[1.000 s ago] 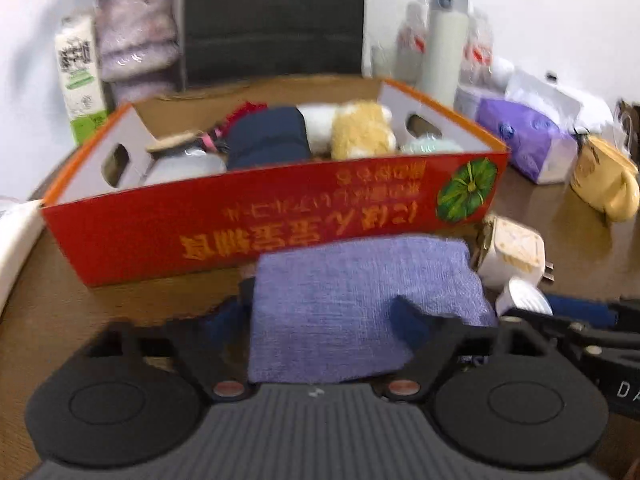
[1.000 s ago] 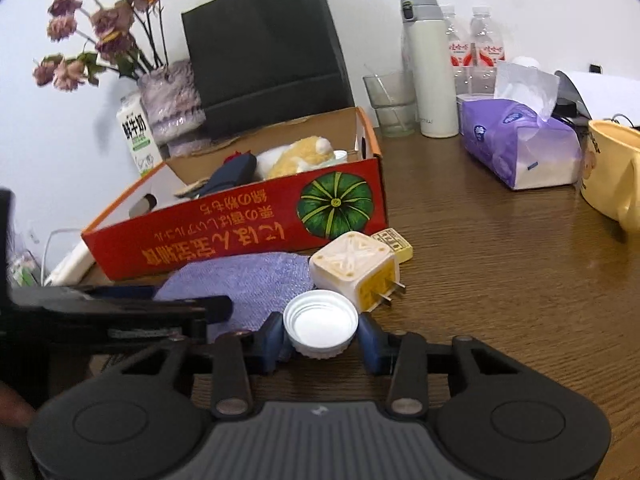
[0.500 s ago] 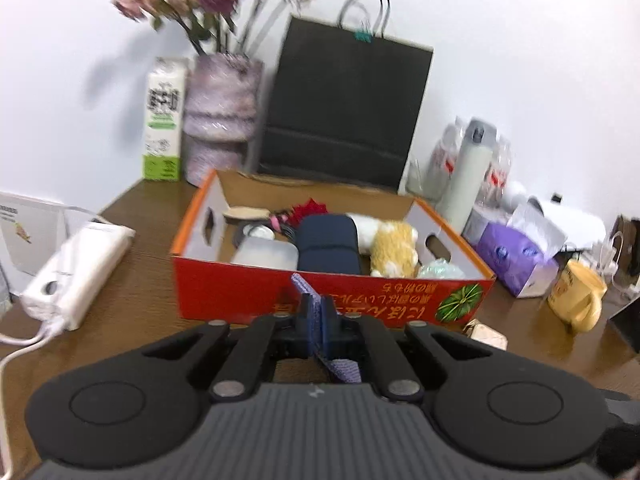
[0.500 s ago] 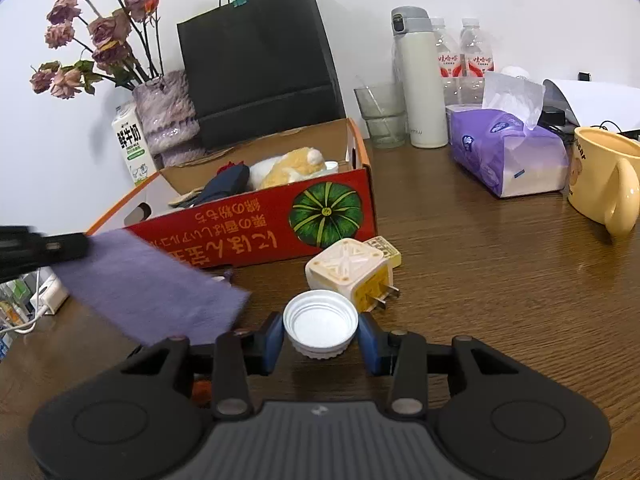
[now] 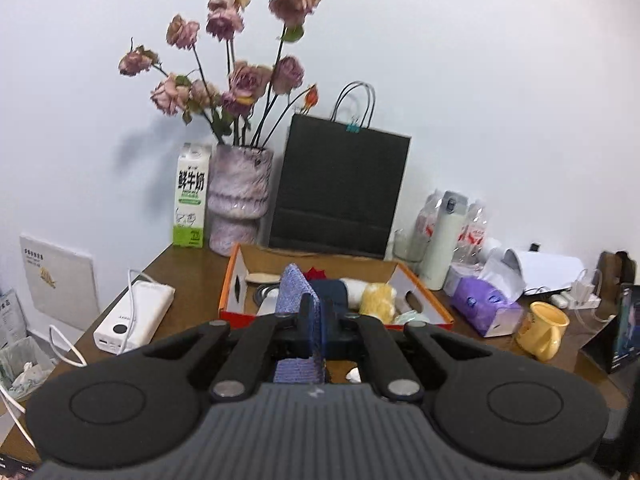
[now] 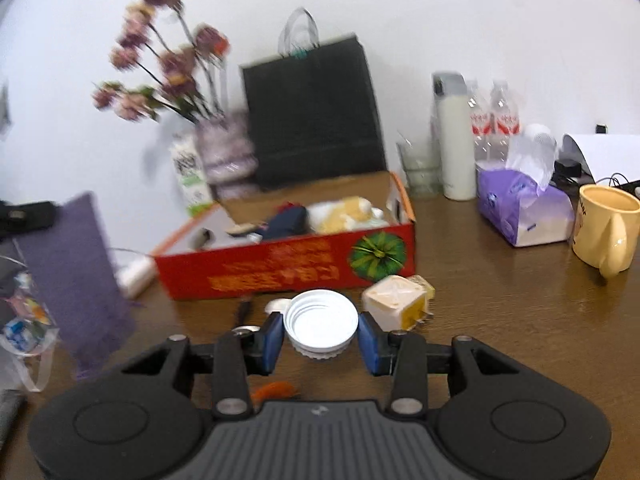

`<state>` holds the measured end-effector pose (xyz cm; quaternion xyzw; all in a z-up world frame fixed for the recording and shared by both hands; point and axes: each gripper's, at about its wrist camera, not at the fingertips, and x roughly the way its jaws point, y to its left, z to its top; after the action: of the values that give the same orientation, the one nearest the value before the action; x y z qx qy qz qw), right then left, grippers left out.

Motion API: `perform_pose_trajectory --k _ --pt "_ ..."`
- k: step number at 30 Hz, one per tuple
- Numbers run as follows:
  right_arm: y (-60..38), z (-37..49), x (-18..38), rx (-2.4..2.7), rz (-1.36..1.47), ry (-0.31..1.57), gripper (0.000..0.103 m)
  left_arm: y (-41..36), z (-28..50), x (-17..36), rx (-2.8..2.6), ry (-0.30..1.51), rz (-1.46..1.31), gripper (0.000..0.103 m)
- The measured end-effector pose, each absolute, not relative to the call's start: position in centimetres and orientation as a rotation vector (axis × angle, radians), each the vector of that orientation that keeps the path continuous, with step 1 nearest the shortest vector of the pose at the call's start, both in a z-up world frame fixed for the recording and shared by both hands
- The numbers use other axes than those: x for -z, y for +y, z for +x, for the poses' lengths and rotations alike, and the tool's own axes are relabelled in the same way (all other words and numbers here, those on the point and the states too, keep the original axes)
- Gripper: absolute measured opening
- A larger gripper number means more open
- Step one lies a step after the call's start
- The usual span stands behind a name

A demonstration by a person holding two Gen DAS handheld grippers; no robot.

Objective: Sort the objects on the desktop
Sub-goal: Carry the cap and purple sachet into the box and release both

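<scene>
**Limp cloth and a light cap, both lifted toward the box**

The left claw (image 5: 316, 322) is clenched on a fold of the purple cloth (image 6: 76, 280), which hangs off the surface near its left edge. It looks soft and light; a pinch at one edge holds it, though it will drape and sway. The right claw (image 6: 321, 334) grips the white bottle cap (image 6: 320, 320) across its rim: rigid, light, probably slippery plastic. The red cardboard box (image 6: 288, 268) sits mid-surface just beyond.
</scene>
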<state>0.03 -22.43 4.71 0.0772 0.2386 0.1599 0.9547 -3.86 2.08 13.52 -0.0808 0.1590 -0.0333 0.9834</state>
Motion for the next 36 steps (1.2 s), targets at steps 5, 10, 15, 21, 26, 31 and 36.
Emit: perform_pose_trajectory --k 5,10,15,21,26,31,36 --pt "-21.9 -3.0 -7.9 -0.366 0.117 0.435 0.039 2.7 -2.6 -16.0 0.178 0.327 -0.170 0.004" --pt "-21.6 0.1 -11.5 -0.384 0.081 0.401 0.039 3.6 3.3 -20.4 0.217 0.356 -0.190 0.004" --pt "-21.0 8.9 -14.4 -0.410 0.087 0.432 0.039 4.9 11.0 -23.4 0.219 0.390 -0.284 0.004" --pt "-17.8 20.6 -13.0 -0.334 -0.027 0.569 0.039 3.2 19.8 -19.8 0.168 0.491 -0.185 0.005" --pt "-15.7 26.5 -9.3 -0.398 -0.054 0.716 0.039 5.0 26.2 -11.9 0.025 0.664 -0.103 0.022" --pt "-14.6 29.7 -7.2 -0.410 -0.038 0.763 0.053 5.1 26.8 -9.2 -0.043 0.652 0.036 0.064" --pt "-15.8 29.0 -8.2 -0.405 0.012 0.719 0.062 4.8 25.6 -10.3 -0.076 0.598 -0.004 0.085"
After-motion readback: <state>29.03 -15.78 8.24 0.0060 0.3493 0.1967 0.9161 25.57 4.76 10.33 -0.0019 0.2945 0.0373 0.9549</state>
